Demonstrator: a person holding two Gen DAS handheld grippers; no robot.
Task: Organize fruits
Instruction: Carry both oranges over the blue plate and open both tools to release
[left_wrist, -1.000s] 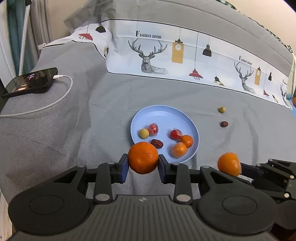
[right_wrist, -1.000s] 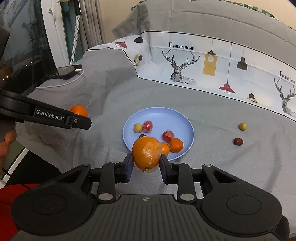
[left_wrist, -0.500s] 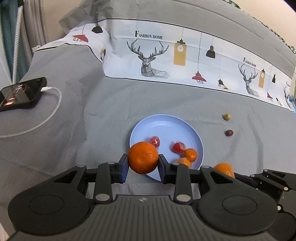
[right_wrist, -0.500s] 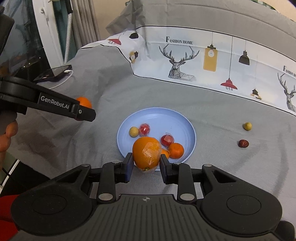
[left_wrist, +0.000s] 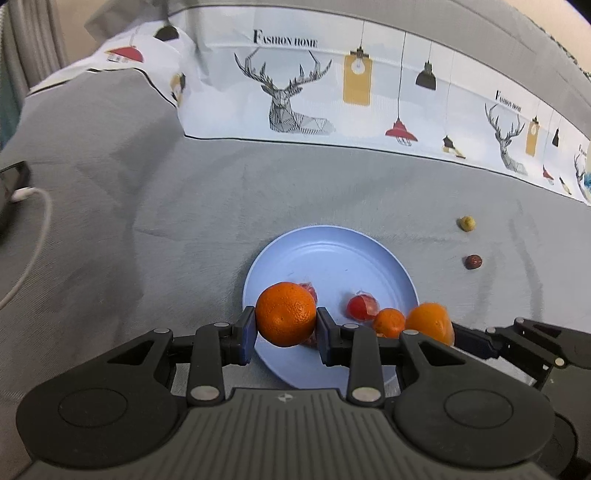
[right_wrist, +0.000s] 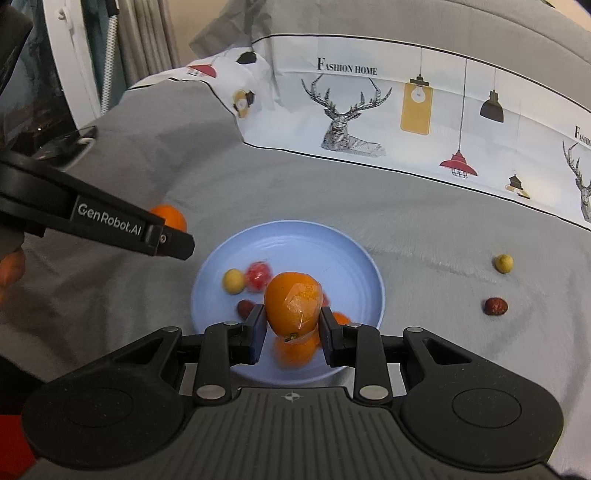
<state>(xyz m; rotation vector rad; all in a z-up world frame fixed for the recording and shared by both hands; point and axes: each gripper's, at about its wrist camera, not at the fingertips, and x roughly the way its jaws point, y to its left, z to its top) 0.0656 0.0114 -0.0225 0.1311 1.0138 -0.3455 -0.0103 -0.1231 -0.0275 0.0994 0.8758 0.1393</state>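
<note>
My left gripper (left_wrist: 286, 332) is shut on a round orange (left_wrist: 286, 314), held just above the near left rim of the light blue plate (left_wrist: 332, 258). My right gripper (right_wrist: 293, 332) is shut on a second orange (right_wrist: 293, 302) with a clear wrapper on it, over the plate's (right_wrist: 332, 251) near half. In the left wrist view this second orange (left_wrist: 430, 321) shows at the plate's right edge. On the plate lie small red fruits (left_wrist: 362, 306), a small orange (left_wrist: 388, 321), a yellow fruit (right_wrist: 233, 280) and a dark date (right_wrist: 244, 308).
A yellow fruit (right_wrist: 503, 263) and a dark red date (right_wrist: 495, 305) lie on the grey bedspread right of the plate. A deer-print pillow (left_wrist: 332, 92) runs along the back. A phone with a white cable (left_wrist: 33, 221) lies far left. A window frame (right_wrist: 74, 74) stands at left.
Both grippers moved forward and down toward the plate with their oranges. The plate is now closer and partly under both grippers; the phone has slid toward the left edge.
</note>
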